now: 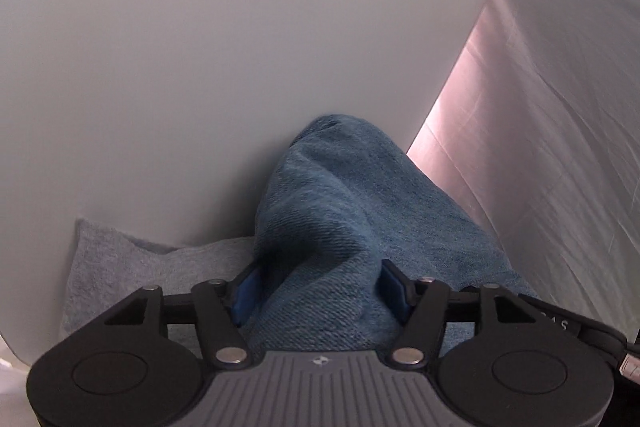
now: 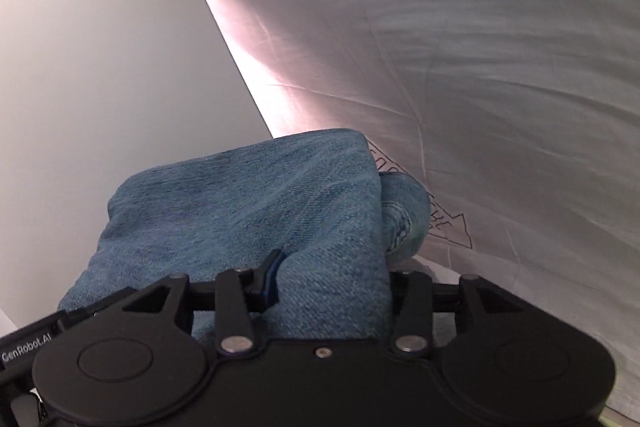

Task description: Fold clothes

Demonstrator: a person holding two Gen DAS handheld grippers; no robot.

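Both grippers grip the same blue denim garment [image 1: 332, 211], and we see each only from its own camera. Our left gripper [image 1: 320, 291] has its two blue-padded fingers [image 1: 245, 293] pressed against either side of a bunched ridge of the denim, which rises in a hump ahead of it. Our right gripper [image 2: 328, 279] is clamped on a broader fold of the denim [image 2: 256, 203]; its left finger [image 2: 271, 277] presses into the cloth, while the other finger is hidden behind the fabric. Only the left view shows a pale grey knitted cloth [image 1: 132, 267] lying under and to the left of the denim, and a small orange spot at the top right edge that we cannot identify. Only the right view shows a stitched seam of the garment [image 2: 402, 223] at its far right, and black line markings [image 2: 448, 223] drawn on the wrinkled white sheet [image 2: 460, 47] beyond it. A smooth white panel [image 1: 200, 47] fills the left of both views.
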